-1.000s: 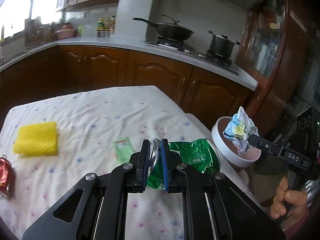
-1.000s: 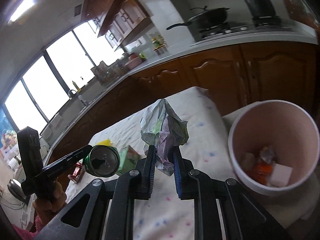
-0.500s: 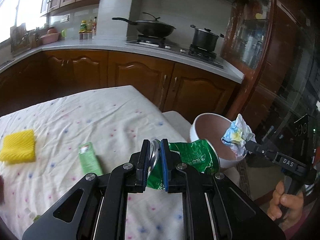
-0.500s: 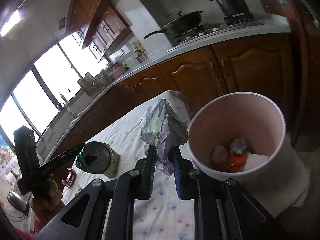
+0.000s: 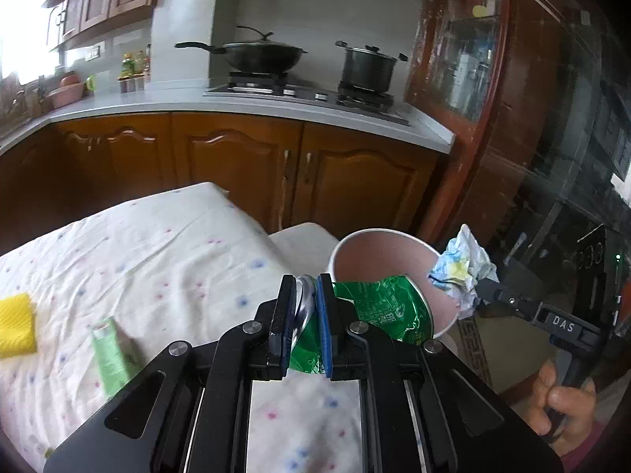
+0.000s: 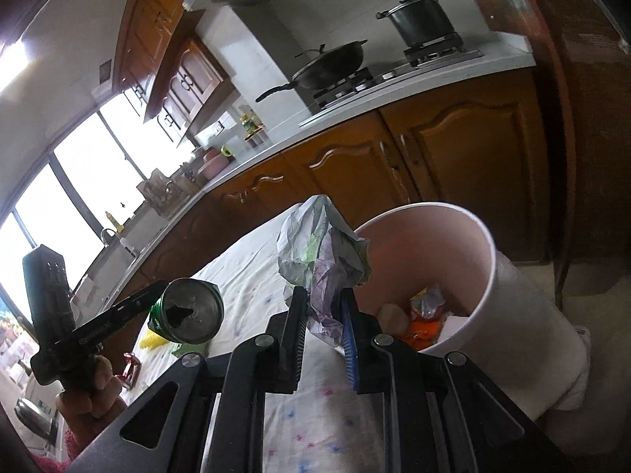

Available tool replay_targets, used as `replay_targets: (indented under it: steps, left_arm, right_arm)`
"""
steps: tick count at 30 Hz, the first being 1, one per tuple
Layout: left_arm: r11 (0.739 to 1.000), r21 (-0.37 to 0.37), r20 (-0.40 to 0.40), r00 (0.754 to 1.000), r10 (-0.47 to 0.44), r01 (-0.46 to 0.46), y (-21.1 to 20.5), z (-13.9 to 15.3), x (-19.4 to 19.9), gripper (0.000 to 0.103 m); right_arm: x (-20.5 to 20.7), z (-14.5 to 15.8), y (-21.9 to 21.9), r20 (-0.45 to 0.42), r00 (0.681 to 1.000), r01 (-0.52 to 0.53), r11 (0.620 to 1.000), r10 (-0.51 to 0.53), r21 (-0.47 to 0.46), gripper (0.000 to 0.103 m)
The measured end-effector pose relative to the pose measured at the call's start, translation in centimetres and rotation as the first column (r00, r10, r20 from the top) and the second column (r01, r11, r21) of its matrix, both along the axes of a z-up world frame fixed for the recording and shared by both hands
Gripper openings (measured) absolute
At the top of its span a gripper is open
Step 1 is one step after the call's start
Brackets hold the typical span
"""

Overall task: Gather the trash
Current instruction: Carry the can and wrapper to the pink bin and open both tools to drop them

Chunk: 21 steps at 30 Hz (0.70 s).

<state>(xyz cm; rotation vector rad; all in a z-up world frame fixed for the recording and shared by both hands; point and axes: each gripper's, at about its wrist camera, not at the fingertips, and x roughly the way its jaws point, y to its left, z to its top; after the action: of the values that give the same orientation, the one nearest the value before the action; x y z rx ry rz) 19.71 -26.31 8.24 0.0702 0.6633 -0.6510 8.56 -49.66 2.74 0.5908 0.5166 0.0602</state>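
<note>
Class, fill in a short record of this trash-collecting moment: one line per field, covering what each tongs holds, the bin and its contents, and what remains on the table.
left tongs: shut on crushed green can
right tongs: shut on crumpled paper
bin: white bucket, beside the table's end, open top
bin contents: orange wrapper and other scraps
paper position: beside the bucket's rim, not yet dropped
left on table: yellow sponge, green packet, red item
</note>
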Motion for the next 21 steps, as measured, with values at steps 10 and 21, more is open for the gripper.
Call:
replay_targets:
  steps: [10,21]
  left_arm:
    - [0.998,0.047,-0.006,0.999,-0.052,0.052,-6.0,-1.0,1.3,0.01]
    - [0.983,0.158,-0.021,0.995,-0.093,0.095,-12.1,-3.9,3.3,0.01]
  right_arm:
    - [0.4,-0.7,-2.7,-0.022,0.999,0.033,0.999,-0.033,0.009,0.017]
    - [2.4,-2.7,-5.5,-0.102,0.994,0.046,0.999,-0.044,0.019,0.017]
